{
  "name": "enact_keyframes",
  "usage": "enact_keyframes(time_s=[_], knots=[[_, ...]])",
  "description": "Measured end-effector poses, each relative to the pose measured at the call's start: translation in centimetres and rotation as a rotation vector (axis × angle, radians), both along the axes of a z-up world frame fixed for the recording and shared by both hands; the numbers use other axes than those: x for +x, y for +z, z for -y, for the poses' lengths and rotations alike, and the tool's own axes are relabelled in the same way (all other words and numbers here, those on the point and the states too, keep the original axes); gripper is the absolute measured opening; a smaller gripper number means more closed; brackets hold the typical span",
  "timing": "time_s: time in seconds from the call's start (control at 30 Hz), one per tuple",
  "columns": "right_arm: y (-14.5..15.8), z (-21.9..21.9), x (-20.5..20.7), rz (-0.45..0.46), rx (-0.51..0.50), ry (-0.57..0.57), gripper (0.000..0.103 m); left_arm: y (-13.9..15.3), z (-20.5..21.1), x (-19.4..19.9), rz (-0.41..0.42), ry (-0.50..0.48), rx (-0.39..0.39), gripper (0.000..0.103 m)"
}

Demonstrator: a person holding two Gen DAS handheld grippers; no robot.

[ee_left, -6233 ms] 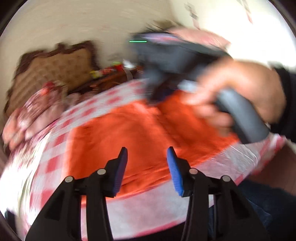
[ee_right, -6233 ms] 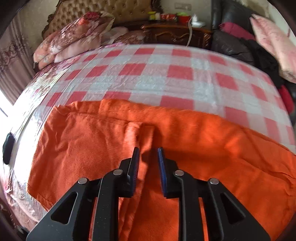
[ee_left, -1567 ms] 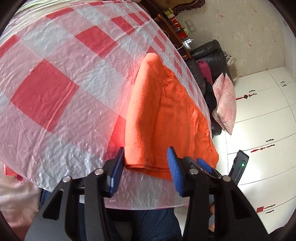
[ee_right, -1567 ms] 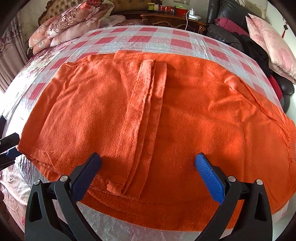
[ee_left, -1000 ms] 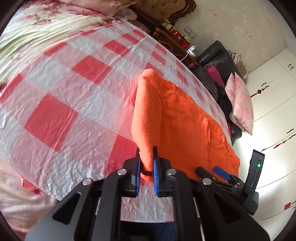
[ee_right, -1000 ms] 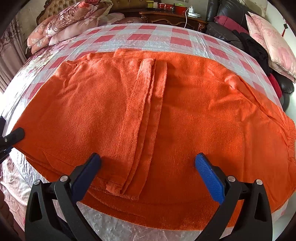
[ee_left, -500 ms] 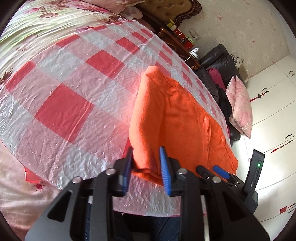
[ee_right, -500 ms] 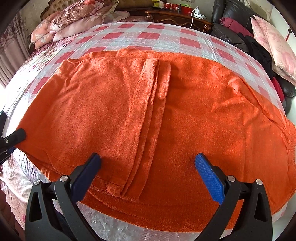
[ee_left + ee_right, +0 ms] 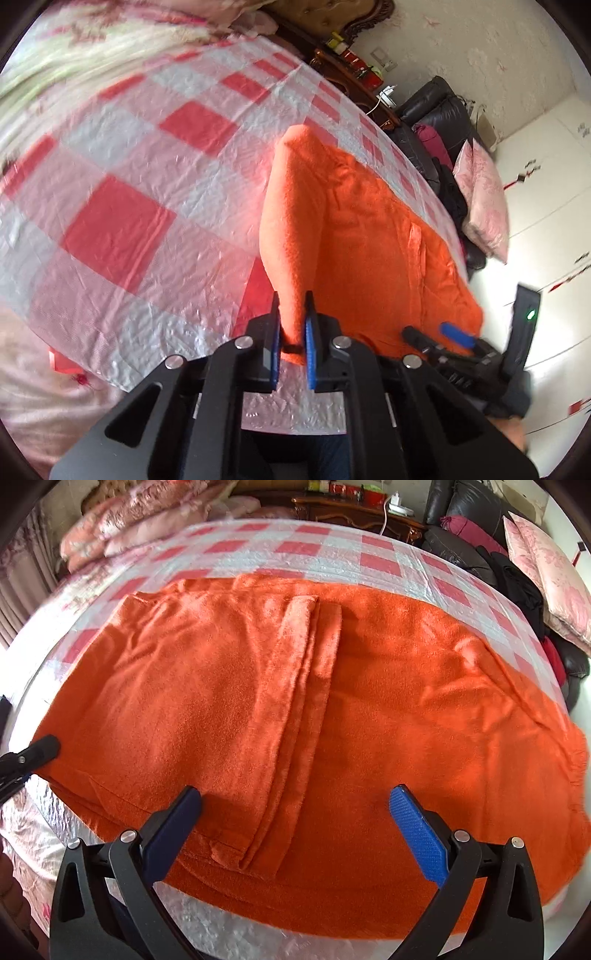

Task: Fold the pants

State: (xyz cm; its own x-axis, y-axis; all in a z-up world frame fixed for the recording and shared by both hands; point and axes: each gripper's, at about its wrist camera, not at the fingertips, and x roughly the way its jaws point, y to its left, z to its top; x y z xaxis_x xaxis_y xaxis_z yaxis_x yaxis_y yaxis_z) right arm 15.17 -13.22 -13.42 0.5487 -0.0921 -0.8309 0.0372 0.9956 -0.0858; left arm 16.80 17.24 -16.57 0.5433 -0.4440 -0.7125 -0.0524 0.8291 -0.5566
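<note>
**Jaws: left closing on the pants' edge, right spread wide**

Closing jaws on the left gripper have a raised fold of the orange pants between their blue pads, and the cloth is pinched there at the pants' near corner, lifted into a ridge that runs away from the camera. The right gripper hangs over the near hem with its jaws spread wide apart; the blue pads sit above the fabric to either side of a long lengthwise fold, and nothing is gripped between them.

Those pants lie spread across the bed, on a crinkled red-and-white checked plastic sheet that covers it. They reach from the left gripper's corner, seen at the left edge of the right wrist view, across to the bed's right side, with a narrow doubled strip running down the middle.

Floral pillows are piled at the head of the bed. A dark wooden nightstand with small items stands behind it, and a black leather sofa with a pink cushion is at the right.
</note>
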Motion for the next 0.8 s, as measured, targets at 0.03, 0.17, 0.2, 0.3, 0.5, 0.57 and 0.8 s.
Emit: enact_keyframes(time_s=[0.03, 0.17, 0.2, 0.3, 0.5, 0.57, 0.8], knots=[[1.0, 0.0, 0.0, 0.021, -0.015, -0.009, 0.098, 0.6, 0.4, -0.1, 0.017, -0.002, 0.038, 0.01], [6.2, -1.6, 1.6, 0.072, 0.062, 0.102, 0.098, 3.4, 2.9, -0.9, 0.115, -0.013, 0.256, 0.009], [7.3, -2.2, 2.4, 0.067, 0.079, 0.133, 0.098, 4.0, 3.8, -1.2, 0.144, -0.023, 0.325, 0.009], [9.6, -5.1, 5.9, -0.01, 0.149, 0.241, 0.098, 5.3, 6.8, -2.3, 0.224, -0.057, 0.5, 0.008], [9.4, -13.3, 11.2, -0.188, 0.104, 0.413, 0.098, 6.4, 10.2, -3.7, 0.332, -0.098, 0.691, 0.008], [8.9, -14.7, 12.1, -0.215, 0.081, 0.424, 0.098, 6.6, 10.8, -4.0, 0.358, -0.111, 0.724, 0.008], [8.3, -14.4, 12.8, -0.21, 0.031, 0.438, 0.04, 8.6, 14.0, -4.6, 0.471, -0.171, 0.807, 0.008]])
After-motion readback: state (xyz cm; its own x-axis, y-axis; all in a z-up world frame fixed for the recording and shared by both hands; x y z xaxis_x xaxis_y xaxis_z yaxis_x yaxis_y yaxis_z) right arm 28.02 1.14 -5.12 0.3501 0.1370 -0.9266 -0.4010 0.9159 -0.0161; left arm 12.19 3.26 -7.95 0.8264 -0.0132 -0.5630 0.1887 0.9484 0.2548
